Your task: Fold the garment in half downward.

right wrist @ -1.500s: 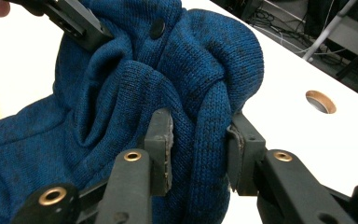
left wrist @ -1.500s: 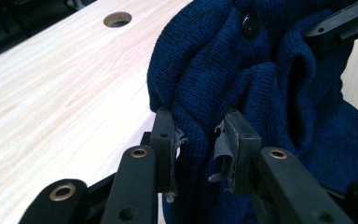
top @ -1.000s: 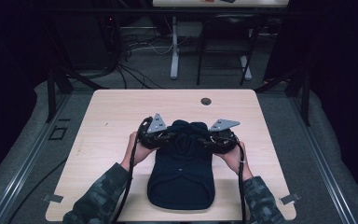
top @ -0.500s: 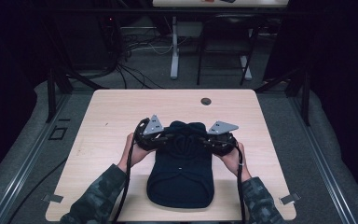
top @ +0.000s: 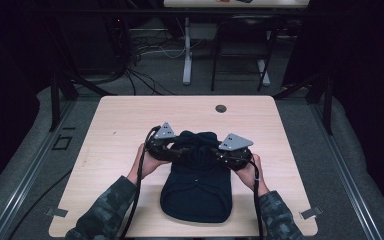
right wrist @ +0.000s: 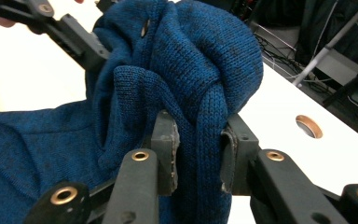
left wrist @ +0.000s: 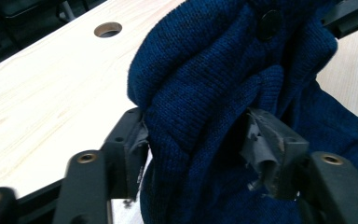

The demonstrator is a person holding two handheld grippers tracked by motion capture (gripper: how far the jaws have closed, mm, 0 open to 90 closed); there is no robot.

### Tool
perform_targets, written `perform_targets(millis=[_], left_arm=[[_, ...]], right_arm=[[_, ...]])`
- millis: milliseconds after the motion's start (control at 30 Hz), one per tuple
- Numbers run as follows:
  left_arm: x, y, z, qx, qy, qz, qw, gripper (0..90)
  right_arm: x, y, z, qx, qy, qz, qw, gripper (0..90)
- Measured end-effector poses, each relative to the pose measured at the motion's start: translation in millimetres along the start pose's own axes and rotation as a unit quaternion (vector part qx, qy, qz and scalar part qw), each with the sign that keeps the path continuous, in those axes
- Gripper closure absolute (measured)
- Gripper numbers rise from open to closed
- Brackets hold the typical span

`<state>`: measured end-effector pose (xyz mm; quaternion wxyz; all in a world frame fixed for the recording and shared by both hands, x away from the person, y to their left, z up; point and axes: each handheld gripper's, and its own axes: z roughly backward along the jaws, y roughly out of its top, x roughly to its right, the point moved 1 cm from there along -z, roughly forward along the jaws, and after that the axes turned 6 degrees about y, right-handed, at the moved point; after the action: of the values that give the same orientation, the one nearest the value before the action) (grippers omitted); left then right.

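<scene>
Over the last second I have carried both grippers a little toward the upper part of the high view, the left gripper [top: 177, 148] and the right gripper [top: 219, 152] each moving up the frame from where they were. The bunched top of the dark blue knit garment [top: 198, 180] has gone with them, so its gathered end now sits slightly higher on the wooden table [top: 120, 120], and the part lying flat below my hands looks a touch longer.
</scene>
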<state>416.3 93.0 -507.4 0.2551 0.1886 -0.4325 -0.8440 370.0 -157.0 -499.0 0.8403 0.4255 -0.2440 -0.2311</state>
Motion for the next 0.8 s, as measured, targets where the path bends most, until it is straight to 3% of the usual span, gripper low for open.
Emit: perform_targets(millis=[100,267,433,633,700,800], left_arm=[[2.3,1.9,1.5,0.005,0.008,-0.013,0.9999,64.1],[9.5,6.6,6.1,0.024,0.019,-0.039,0.9988,69.1],[18.4,13.5,11.4,0.042,0.049,-0.086,0.9942,70.3],[24.7,15.8,14.6,0.057,0.058,-0.115,0.99,70.5],[24.1,14.2,15.6,0.065,0.052,-0.12,0.9893,70.5],[21.0,10.9,17.2,0.068,0.044,-0.11,0.9906,70.4]], right_arm=[[1.1,-0.8,0.4,0.0,0.001,-0.002,1.0,69.8],[5.7,-2.5,4.7,-0.002,0.004,-0.015,0.9999,67.3],[12.9,-4.4,7.7,-0.002,0.019,-0.042,0.9989,61.9],[18.7,-5.2,7.0,-0.005,0.036,-0.07,0.9969,49.2],[19.1,-4.9,6.6,-0.003,0.033,-0.072,0.9969,51.5],[16.9,-4.3,7.1,0.002,0.028,-0.061,0.9978,64.1]])
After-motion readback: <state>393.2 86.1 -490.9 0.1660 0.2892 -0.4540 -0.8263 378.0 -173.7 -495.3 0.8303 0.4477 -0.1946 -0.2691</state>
